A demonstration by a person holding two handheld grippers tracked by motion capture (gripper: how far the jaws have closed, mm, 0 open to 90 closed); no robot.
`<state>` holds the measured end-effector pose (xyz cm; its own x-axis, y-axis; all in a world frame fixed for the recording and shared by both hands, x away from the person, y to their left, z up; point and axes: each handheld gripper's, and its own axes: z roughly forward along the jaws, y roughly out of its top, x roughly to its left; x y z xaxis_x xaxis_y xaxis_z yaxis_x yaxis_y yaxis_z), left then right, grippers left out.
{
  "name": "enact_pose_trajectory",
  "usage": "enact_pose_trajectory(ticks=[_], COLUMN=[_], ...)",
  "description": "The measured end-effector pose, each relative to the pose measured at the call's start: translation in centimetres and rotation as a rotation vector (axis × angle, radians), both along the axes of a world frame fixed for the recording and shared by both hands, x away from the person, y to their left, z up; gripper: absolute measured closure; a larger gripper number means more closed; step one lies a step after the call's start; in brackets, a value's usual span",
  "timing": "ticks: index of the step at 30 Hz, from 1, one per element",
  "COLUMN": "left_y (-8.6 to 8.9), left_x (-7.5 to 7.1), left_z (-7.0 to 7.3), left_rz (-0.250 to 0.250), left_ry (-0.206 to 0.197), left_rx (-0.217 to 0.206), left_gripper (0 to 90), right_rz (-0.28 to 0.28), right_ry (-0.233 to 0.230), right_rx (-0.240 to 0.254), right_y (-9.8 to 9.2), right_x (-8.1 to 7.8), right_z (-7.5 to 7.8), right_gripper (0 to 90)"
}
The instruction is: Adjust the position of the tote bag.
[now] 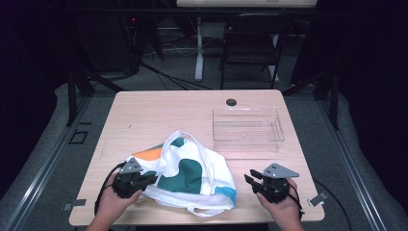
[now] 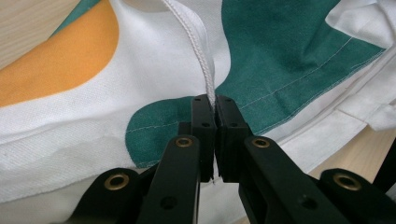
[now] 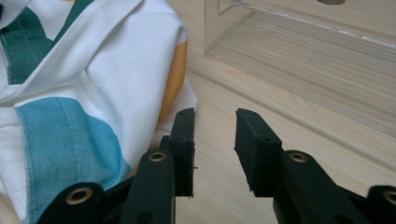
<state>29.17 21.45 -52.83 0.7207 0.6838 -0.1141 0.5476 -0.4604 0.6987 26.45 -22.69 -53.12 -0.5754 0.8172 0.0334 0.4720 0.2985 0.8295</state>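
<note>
Item: tote bag (image 1: 185,175), lower centre of the table (image 1: 144,110). My left gripper (image 2: 209,101) pinches its white strap (image 2: 198,44); right gripper (image 3: 214,140) gapes empty beside it. Risk: thin strap slipping out when lifted.

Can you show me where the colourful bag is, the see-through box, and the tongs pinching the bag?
colourful bag (image 1: 192,171): high view, green patch in its middle.
see-through box (image 1: 248,139): high view, near rim.
left tongs (image 2: 214,103): left gripper view, tips shut on the bag's white strap.
</note>
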Motion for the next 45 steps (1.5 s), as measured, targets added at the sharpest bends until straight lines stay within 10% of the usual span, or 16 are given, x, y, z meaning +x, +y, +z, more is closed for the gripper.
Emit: enact_pose_trajectory(ticks=[27,45], left_y=[0.1,-0.3], left_x=[0.9,2.3], left_z=[2.6,5.5], left_rz=[0.004,0.018], left_ry=[-0.047,-0.1], left_rx=[-0.047,-0.023], left_gripper=[88.0,88.0], right_rz=[0.148,0.235], right_ry=[0.065,0.005], right_rx=[-0.022,0.011], right_y=[2.6,5.0], right_x=[0.2,0.6], right_z=[1.7,4.1], right_gripper=[85.5,82.0])
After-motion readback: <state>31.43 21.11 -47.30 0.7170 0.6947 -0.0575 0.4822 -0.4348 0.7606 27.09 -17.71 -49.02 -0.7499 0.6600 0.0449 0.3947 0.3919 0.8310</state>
